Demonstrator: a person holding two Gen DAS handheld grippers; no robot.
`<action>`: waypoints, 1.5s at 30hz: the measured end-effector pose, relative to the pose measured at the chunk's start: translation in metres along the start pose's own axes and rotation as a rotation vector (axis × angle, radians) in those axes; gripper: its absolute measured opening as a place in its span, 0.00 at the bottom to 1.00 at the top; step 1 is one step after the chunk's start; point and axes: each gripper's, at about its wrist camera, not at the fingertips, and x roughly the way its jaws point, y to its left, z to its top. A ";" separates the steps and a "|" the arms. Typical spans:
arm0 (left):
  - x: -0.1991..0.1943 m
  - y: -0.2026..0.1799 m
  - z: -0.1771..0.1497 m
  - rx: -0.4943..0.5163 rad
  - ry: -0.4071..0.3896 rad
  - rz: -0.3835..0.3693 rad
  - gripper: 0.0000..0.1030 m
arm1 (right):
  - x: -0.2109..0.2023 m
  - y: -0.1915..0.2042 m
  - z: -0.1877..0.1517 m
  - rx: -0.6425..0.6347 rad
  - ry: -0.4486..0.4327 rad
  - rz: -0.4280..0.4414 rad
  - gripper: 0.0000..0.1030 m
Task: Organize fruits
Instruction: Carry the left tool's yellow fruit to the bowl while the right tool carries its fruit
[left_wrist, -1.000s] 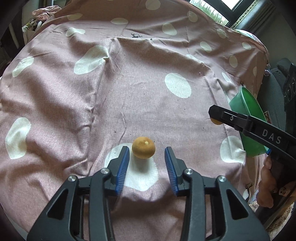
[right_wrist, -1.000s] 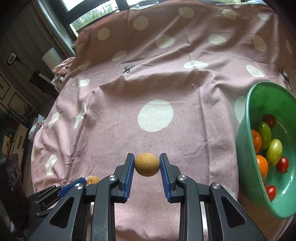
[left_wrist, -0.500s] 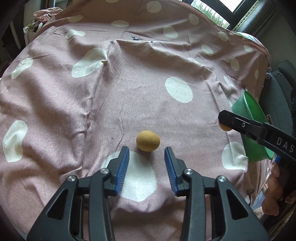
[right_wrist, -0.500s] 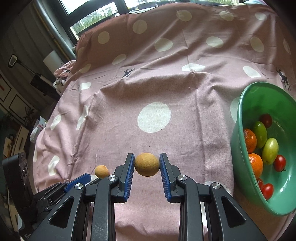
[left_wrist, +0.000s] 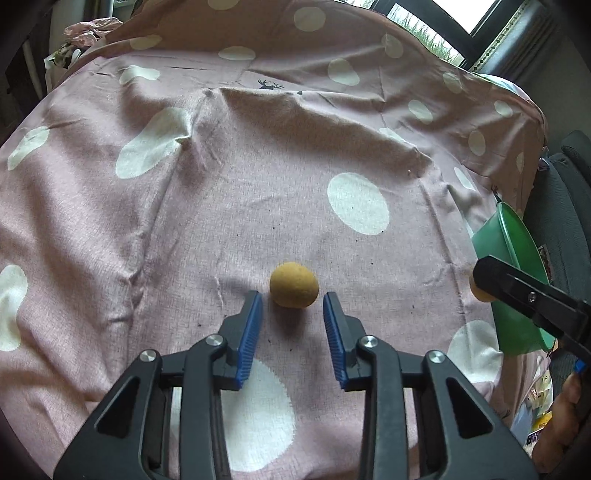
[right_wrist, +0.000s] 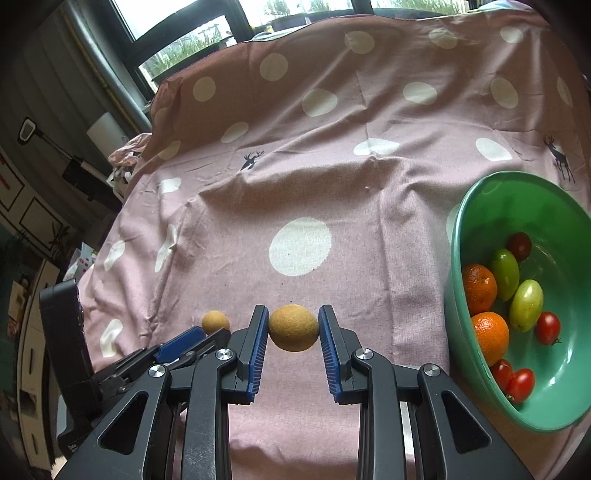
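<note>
- Fruit (right_wrist: 293, 328), round and tan, sits clamped in the right hand-held gripper (right_wrist: 293, 328).
- Left hand-held gripper (left_wrist: 292, 325) is closing, pads clear of another tan fruit (left_wrist: 294, 285) just ahead.

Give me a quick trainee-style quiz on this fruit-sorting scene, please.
1. True or false: the green bowl is empty.
2. What is the right hand-held gripper clamped on?
3. Where does the loose tan fruit lie? A) in the bowl B) on the spotted cloth, at the tips of the left hand-held gripper C) on a plate
Key: 1 false; 2 a round tan fruit; 3 B.
</note>
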 end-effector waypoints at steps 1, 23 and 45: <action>0.002 0.001 0.001 -0.008 -0.009 -0.003 0.25 | 0.000 -0.001 0.000 0.003 -0.001 0.001 0.28; -0.040 -0.026 0.011 0.066 -0.117 0.003 0.24 | -0.023 -0.017 0.006 0.045 -0.054 0.004 0.28; 0.001 -0.010 -0.006 0.039 -0.006 0.020 0.27 | -0.033 -0.029 0.009 0.076 -0.080 0.010 0.28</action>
